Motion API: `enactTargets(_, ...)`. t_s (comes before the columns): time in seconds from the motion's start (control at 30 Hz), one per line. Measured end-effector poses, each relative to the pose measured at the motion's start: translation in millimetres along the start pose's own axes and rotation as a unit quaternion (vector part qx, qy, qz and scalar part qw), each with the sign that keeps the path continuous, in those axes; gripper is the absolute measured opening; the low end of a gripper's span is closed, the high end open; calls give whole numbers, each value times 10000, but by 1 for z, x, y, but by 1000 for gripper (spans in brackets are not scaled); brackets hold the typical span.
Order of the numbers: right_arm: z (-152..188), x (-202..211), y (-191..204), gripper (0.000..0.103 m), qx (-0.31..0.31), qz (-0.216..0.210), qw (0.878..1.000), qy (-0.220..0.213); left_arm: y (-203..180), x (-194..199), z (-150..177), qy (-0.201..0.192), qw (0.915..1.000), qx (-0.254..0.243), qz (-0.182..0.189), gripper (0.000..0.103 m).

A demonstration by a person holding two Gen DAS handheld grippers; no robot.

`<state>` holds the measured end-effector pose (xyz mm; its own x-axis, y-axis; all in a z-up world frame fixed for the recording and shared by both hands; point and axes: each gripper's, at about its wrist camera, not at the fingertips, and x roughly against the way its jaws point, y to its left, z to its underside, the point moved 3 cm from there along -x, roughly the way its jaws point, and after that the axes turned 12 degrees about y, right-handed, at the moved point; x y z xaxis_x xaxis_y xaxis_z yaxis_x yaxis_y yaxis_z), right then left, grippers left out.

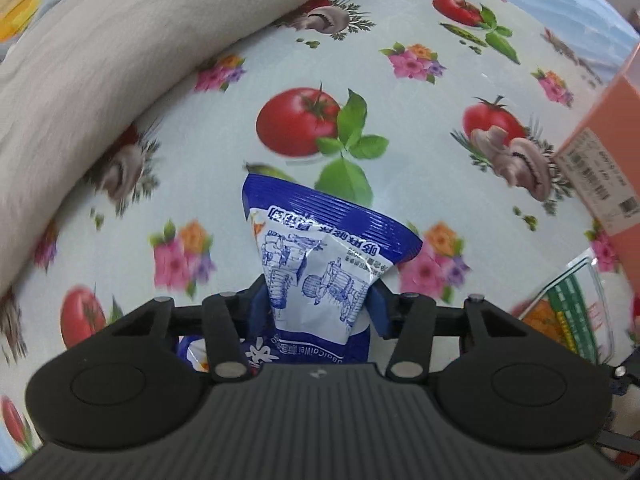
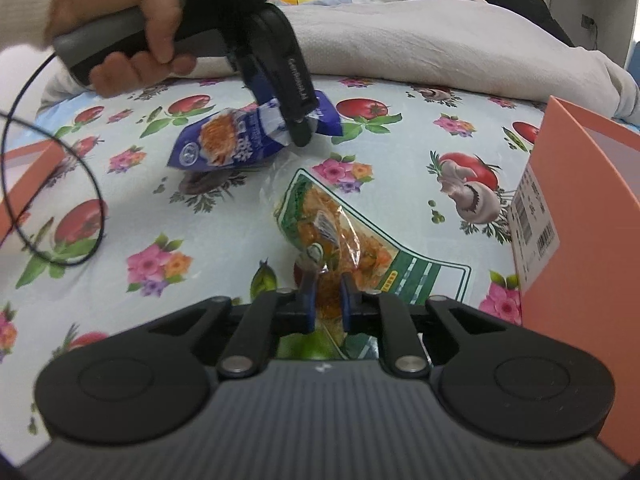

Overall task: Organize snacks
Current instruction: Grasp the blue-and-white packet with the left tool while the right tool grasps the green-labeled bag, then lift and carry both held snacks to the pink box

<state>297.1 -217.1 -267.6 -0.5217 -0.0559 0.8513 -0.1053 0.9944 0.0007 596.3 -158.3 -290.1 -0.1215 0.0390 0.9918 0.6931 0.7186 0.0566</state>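
Note:
A blue and white snack packet (image 1: 320, 248) sits pinched between the blue pads of my left gripper (image 1: 320, 304), which is shut on its middle. From the right wrist view, a hand holds that left gripper (image 2: 299, 130) at the top left, and the blue packet (image 2: 224, 140) hangs just above the tablecloth. My right gripper (image 2: 328, 300) is shut on the near end of a clear green and orange snack packet (image 2: 332, 236), whose far part lies on the cloth. The same green packet (image 1: 572, 320) shows at the lower right of the left wrist view.
The tablecloth (image 2: 400, 160) is printed with tomatoes, mushrooms and flowers. An orange box (image 2: 580, 220) with a barcode label stands at the right, also seen as the orange box (image 1: 608, 152). Another orange box (image 2: 24, 176) sits at the left. A beige blanket (image 2: 440, 40) lies behind. A black cable (image 2: 96, 208) loops left.

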Motion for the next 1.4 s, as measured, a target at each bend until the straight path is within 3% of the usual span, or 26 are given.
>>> enactTargets(0.37, 11, 36, -1, 14, -276, -74, 9996, -1, 3, 41, 64, -187, 9939, 1079, 154, 56)
enactTargets(0.63, 9, 72, -5, 14, -619, -224, 9976, -214, -5, 85, 102, -368, 9879, 1498, 182, 56)
enactTargets(1.07, -29, 158, -27, 14, -781, -93, 9935, -825, -31, 190, 107, -1054, 9752, 1873, 526, 56)
enactTargets(1.4, -51, 223, -61, 14, -871, 220, 9876, -1287, -77, 267, 84, -1565, 9692, 1719, 814, 56)
